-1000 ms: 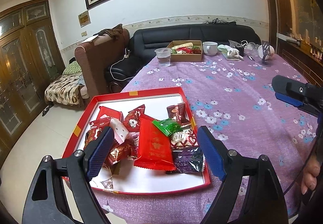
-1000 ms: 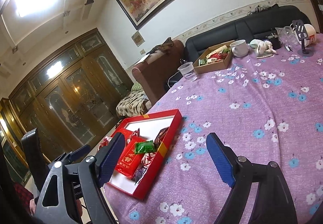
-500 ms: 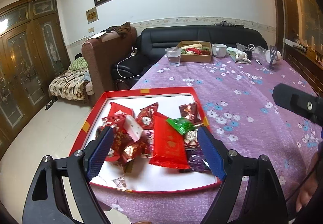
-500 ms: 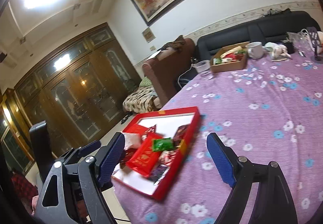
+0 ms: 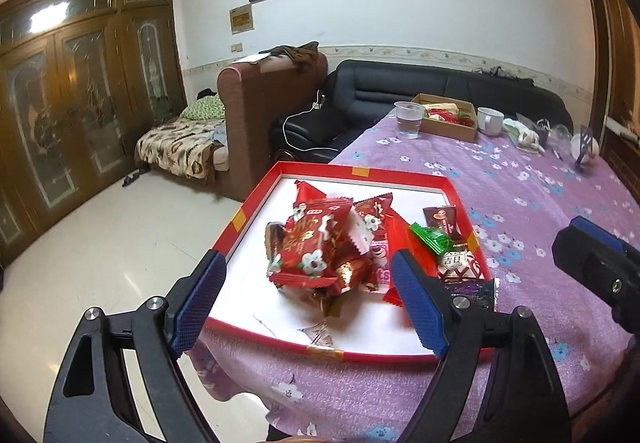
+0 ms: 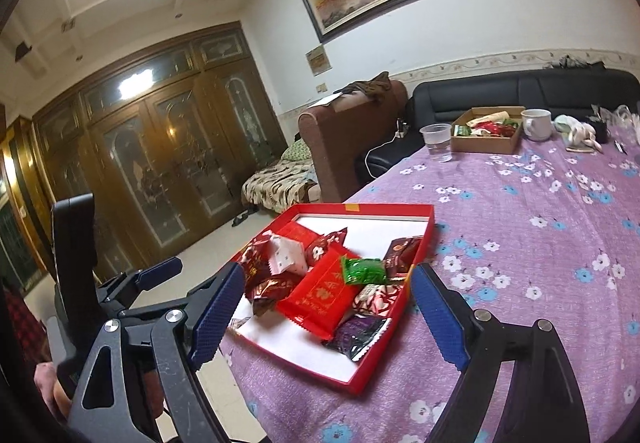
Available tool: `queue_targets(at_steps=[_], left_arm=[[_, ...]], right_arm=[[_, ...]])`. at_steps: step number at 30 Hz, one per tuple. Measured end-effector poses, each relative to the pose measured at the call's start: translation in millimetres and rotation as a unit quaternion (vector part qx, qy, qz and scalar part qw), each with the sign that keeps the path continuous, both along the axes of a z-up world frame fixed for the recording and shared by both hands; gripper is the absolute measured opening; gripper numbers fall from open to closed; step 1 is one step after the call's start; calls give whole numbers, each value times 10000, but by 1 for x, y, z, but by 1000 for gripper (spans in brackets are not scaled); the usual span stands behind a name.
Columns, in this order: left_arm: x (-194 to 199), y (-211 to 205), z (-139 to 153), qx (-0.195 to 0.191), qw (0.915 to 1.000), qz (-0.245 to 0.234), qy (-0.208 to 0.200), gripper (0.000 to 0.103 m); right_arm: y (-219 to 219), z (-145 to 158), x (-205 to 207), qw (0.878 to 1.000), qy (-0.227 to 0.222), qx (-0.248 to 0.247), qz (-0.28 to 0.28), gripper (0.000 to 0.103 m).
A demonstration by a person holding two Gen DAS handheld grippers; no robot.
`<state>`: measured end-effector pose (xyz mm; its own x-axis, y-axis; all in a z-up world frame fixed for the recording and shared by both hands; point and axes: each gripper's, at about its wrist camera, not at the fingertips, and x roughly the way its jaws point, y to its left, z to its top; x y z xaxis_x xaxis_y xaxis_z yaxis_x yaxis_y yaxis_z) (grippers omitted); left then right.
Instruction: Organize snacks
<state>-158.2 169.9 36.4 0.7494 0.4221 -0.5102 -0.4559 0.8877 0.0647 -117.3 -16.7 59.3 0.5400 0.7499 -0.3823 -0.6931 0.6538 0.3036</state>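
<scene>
Hovering w/ both spread, empty: left gripper (image 5: pixel 308 295) and right gripper (image 6: pixel 328 317) may collide over tray (image 5: pixel 360 173) ahead; stacked snack packets (image 5: pixel 320 251) could slide.

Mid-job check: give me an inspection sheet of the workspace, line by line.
Surface: table in purple floral cloth.
Job's things: red tray at the near table edge, wrapped snacks heaped inside; cardboard box of snacks at the far end.
Clutter: plastic cup, white mug, small items at the far end.
Grippers: left hand-held gripper and right hand-held gripper open, empty, near the tray.
Cables: white cable on the black sofa.
Surroundings: brown armchair, wooden cabinets.
</scene>
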Motion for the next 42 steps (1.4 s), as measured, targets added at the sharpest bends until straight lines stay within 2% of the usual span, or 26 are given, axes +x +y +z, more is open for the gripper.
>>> queue_targets(at_steps=[10,17,24,30,42], left_arm=[[-11,14,-5,19,9999,36,92,85],[-17,31,-6,-327,9993,64,189,85],[-24,35,-2,-392,9990,132,189,85],[-33,41,2,-590,9978,193,217,85],[-41,34,9,-446,9984,235,253,85]], right_arm=[[17,5,-6,9997,-75,-96,209,86],[31,0,-7,9991,-20,-219,361,86],[40,3,-9,9987,-60,-194,467,86],[45,8,-15,9983,-100,-158,551,86],[46,14,-28,9978,-199,-184,597,86]])
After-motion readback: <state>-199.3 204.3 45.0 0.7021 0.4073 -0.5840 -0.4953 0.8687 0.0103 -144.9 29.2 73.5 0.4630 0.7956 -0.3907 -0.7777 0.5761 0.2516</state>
